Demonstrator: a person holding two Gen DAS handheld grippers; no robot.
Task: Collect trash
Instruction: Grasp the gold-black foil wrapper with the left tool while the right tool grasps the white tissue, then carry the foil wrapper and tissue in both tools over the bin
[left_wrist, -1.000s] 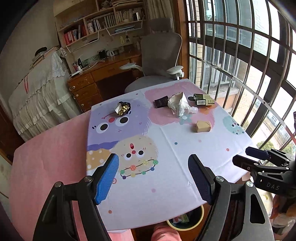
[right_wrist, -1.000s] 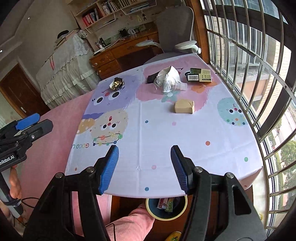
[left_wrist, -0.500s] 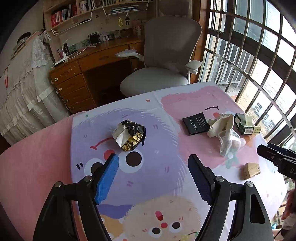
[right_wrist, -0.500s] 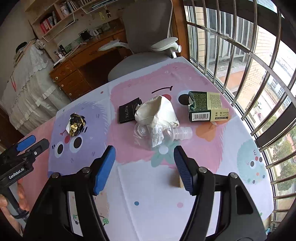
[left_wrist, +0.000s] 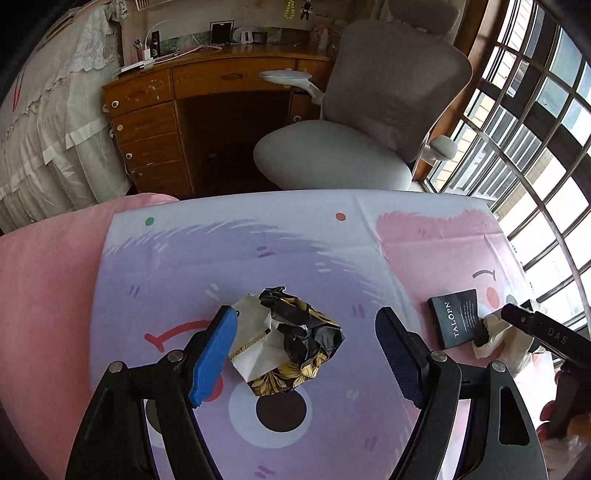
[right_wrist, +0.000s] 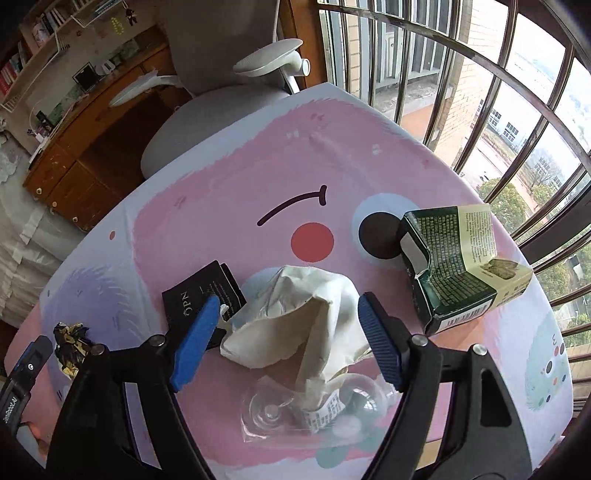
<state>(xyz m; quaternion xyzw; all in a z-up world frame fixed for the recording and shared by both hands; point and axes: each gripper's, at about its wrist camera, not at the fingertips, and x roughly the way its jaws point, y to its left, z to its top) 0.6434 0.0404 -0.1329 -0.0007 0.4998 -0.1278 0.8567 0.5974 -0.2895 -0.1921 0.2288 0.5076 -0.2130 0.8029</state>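
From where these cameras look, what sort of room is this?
Probably a study or bedroom in a home: a wooden desk with drawers, a grey office chair, and bookshelves on the wall.

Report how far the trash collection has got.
Done: nothing shows as collected; all pieces lie on the tablecloth.
In hand: open left tongs straddle the black-and-gold wrapper; open right tongs straddle the crumpled white paper above the clear plastic bottle. Neither grips.
Left: those pieces, the black packet and the green carton.
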